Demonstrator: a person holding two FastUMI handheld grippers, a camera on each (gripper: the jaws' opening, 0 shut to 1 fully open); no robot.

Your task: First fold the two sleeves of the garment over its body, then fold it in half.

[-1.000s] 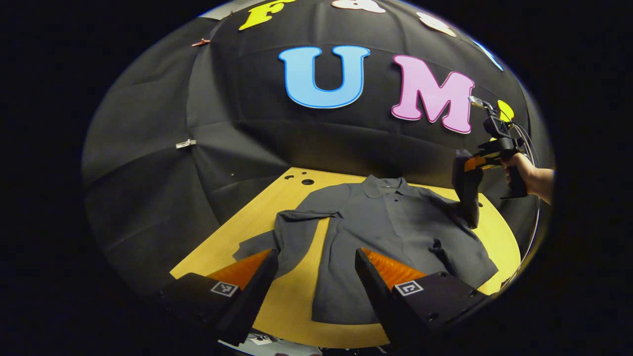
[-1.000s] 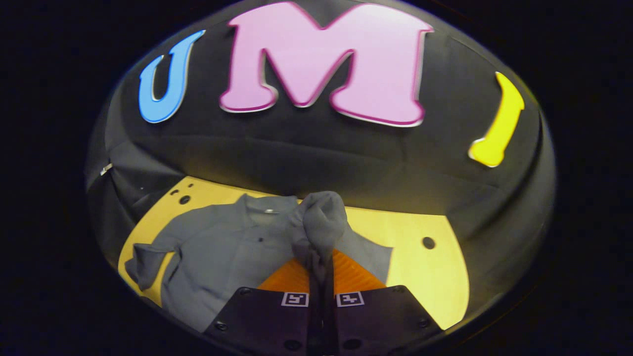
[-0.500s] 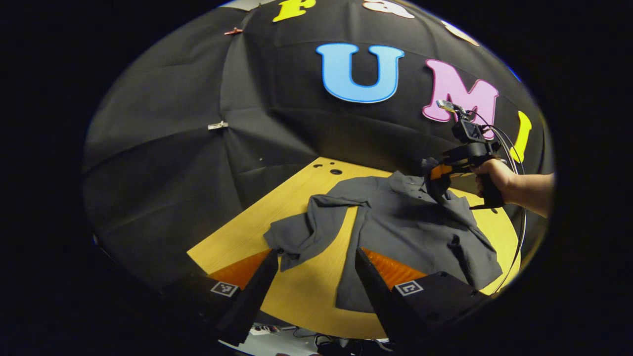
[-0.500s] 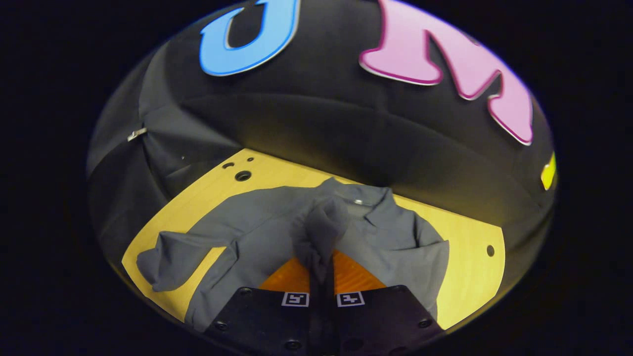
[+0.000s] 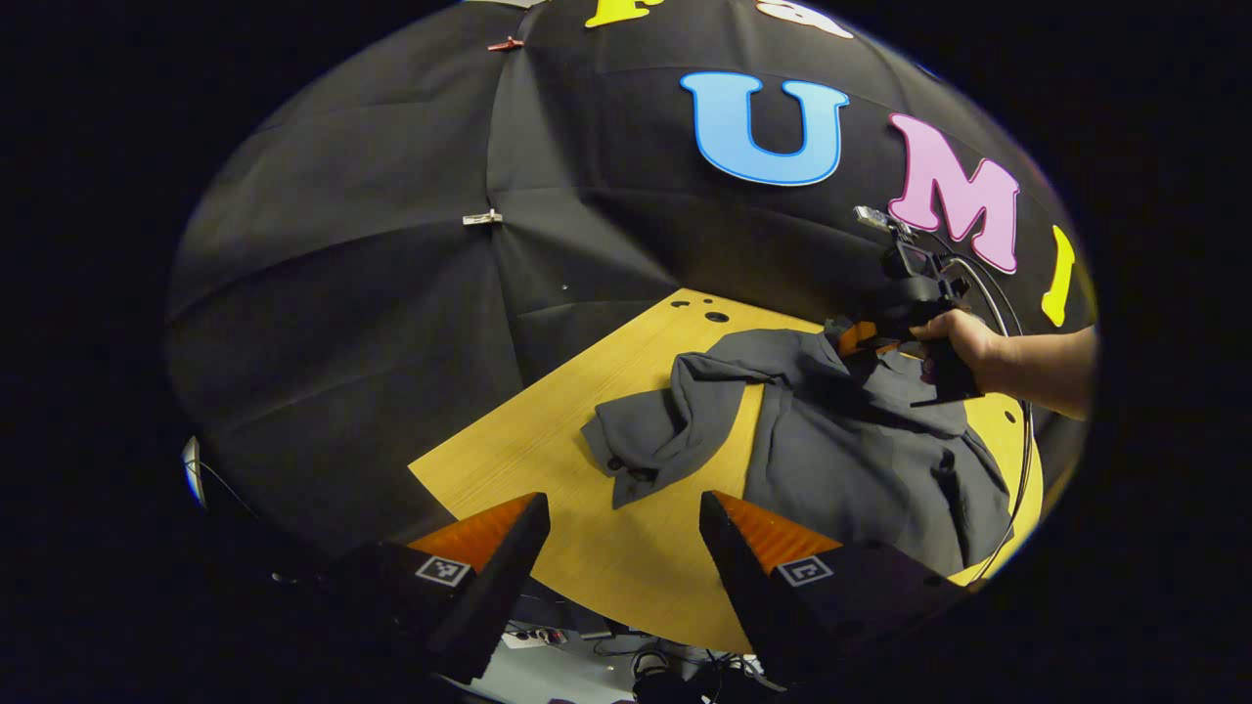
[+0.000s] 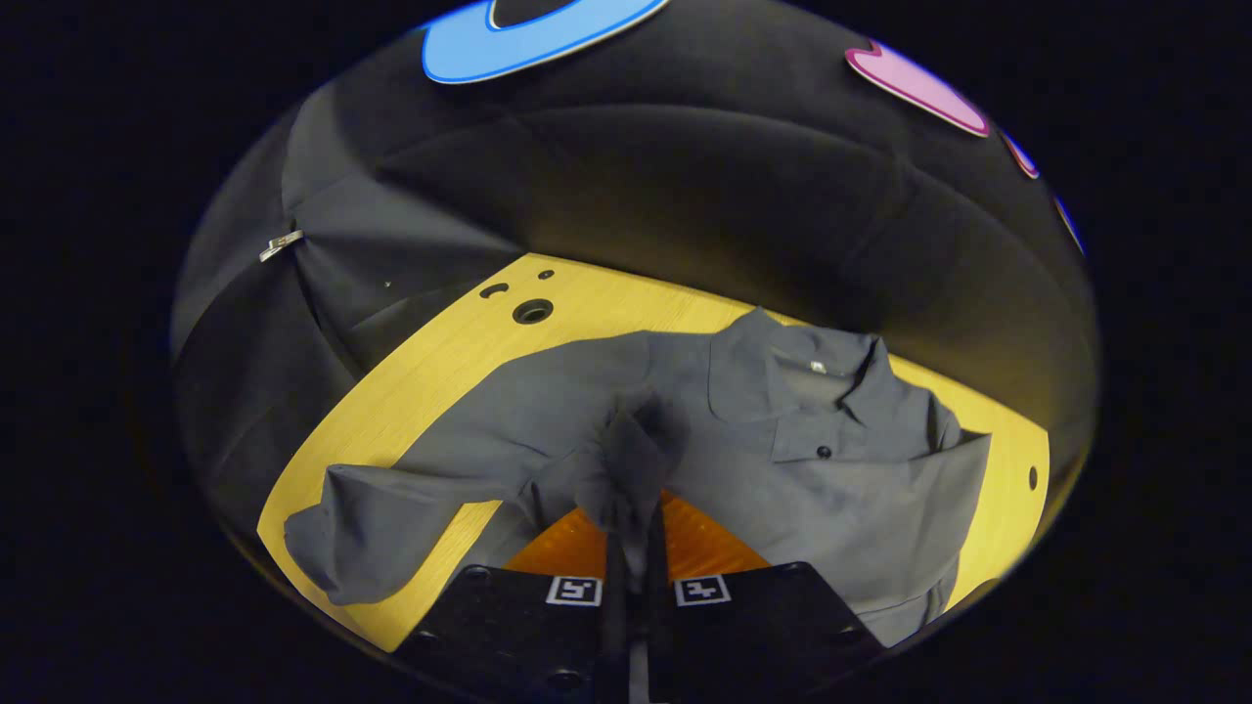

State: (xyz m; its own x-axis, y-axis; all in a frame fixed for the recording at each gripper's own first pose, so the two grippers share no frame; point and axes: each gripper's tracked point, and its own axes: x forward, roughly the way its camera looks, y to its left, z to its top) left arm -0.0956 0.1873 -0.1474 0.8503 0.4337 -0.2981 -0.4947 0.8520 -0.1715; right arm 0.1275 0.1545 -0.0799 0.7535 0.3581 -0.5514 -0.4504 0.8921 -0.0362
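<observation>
Your left gripper (image 5: 621, 548), at the bottom of its view, is spread wide and holds nothing. Mid-frame, the grey shirt (image 5: 861, 460) lies on the yellow table (image 5: 548, 460): soft, light, limp, so pinch cuffs or hems. At right, your right gripper (image 6: 631, 523) is clamped on one sleeve (image 6: 631, 450). No containers here.

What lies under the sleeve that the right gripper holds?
The right gripper pinches the sleeve above the shirt, whose grey chest lies under it. The table beneath that part is covered by the cloth.
</observation>
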